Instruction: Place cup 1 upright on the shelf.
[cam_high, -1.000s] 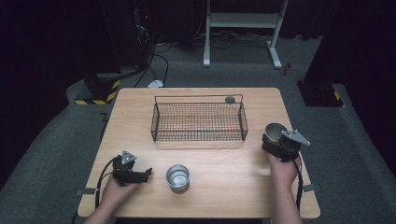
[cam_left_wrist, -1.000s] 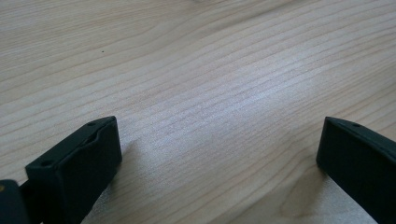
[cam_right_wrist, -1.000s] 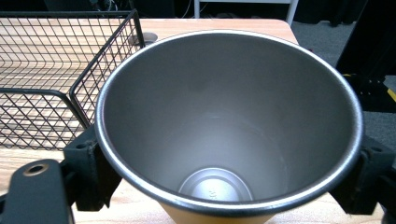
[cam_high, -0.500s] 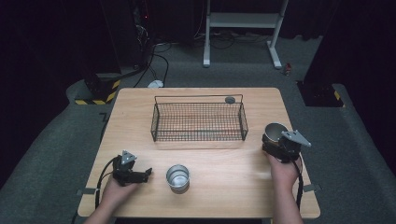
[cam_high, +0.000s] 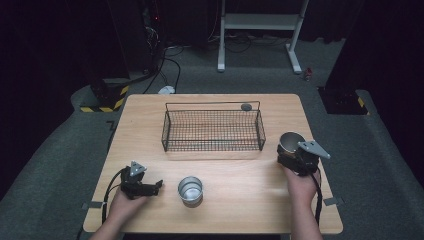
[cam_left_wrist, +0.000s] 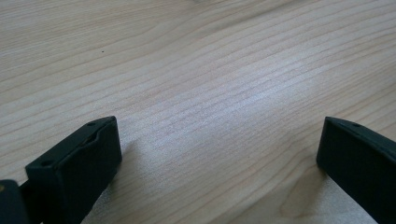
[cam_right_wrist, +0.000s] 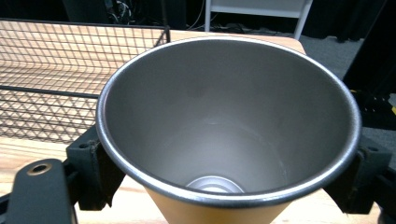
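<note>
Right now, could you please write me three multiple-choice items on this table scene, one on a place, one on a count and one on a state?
1. Where does the wire basket stand?
A. Toward the far side of the table, about midway across
B. At the near left corner
C. On the floor

2. How many metal cups are on or over the table?
A. One
B. Two
C. Four

3. What state is the left claw in?
A. Shut on a cup
B. Shut on the basket
C. Open, nothing between its jaws

Answers:
1. A, since the high view shows the basket beyond both hands, near the middle.
2. B, since one cup stands free near the front and a second cup sits in the right claw.
3. C, since the left gripper view shows its jaws wide apart over bare wood.
</note>
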